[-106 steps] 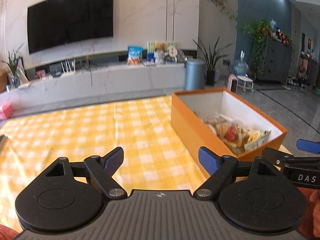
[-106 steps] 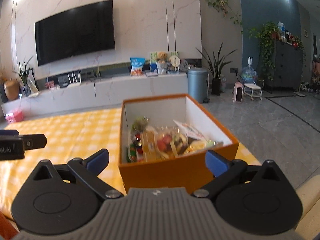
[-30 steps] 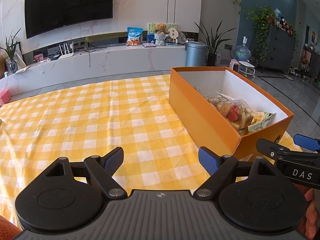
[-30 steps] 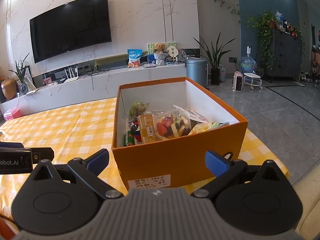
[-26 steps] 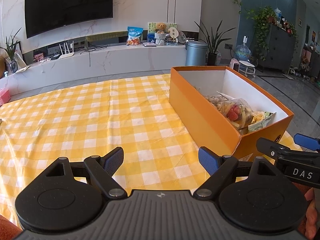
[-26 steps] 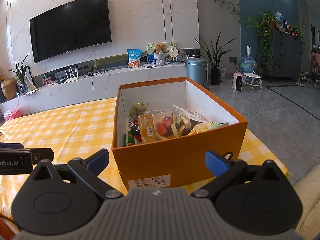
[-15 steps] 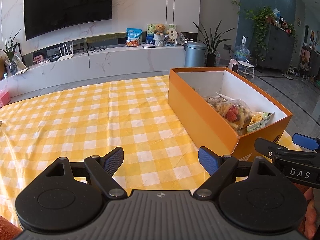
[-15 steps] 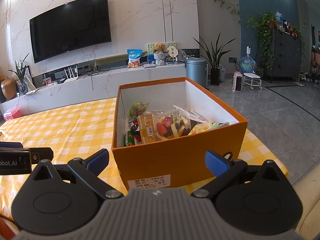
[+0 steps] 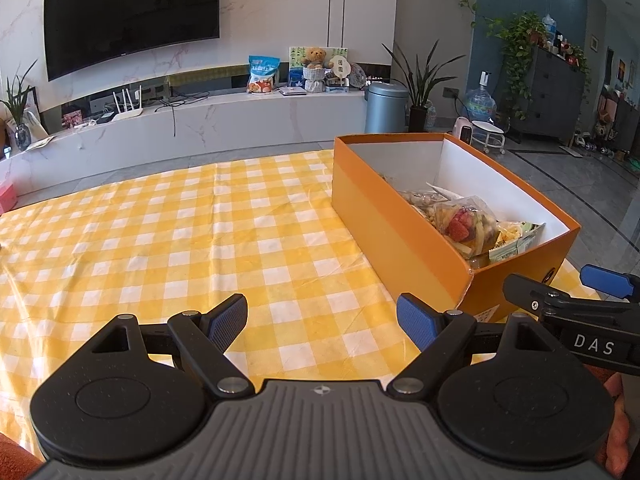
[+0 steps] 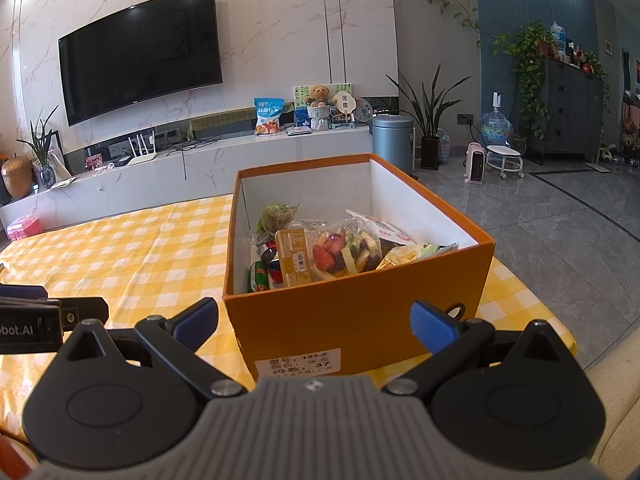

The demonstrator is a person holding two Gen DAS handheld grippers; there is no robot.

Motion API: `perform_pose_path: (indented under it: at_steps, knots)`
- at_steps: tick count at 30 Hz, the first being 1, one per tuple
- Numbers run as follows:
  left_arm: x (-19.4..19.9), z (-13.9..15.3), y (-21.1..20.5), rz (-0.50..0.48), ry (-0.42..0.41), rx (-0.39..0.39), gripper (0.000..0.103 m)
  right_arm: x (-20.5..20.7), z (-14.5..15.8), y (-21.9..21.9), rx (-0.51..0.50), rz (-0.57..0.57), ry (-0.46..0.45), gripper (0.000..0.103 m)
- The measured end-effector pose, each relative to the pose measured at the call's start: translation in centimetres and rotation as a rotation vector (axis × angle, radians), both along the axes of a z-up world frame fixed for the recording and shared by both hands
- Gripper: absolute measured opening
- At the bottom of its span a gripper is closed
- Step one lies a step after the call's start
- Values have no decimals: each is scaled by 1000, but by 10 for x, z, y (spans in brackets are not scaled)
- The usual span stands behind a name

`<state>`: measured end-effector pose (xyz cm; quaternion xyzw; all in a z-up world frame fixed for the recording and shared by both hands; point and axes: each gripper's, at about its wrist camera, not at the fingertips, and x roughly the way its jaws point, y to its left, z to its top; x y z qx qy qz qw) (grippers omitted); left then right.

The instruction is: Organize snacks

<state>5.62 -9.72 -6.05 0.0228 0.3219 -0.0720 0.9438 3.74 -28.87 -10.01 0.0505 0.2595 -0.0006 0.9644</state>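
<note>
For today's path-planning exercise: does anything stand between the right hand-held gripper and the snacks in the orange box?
Yes. The orange box's near wall stands directly in front of the open right hand-held gripper; the snacks lie behind it. The box top is open, with nothing visible above them.

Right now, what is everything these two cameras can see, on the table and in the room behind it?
Box: one, orange, white inside, on the table's right end.
Snack packets: several, mixed colours, inside the box; exact count hidden.
Tablecloth: one, yellow and white check, covering the table.
Television: one, black, on the marble wall.
Snack bag: one, blue, on the white TV bench.
Teddy bear: one, brown, on the bench.
Bin: one, grey-blue, on the floor by the bench.
Water bottle: one, blue, on the floor at right.
Left gripper: blue pads, jaws open over the cloth.
Right gripper: blue pads, jaws open before the box.
</note>
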Motion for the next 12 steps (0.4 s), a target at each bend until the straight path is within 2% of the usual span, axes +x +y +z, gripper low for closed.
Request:
perform_pose_path:
  at_steps: [12]
  knots:
    - [-4,4,0,4,-23,-6,99,0,0,0,2,0,1,100]
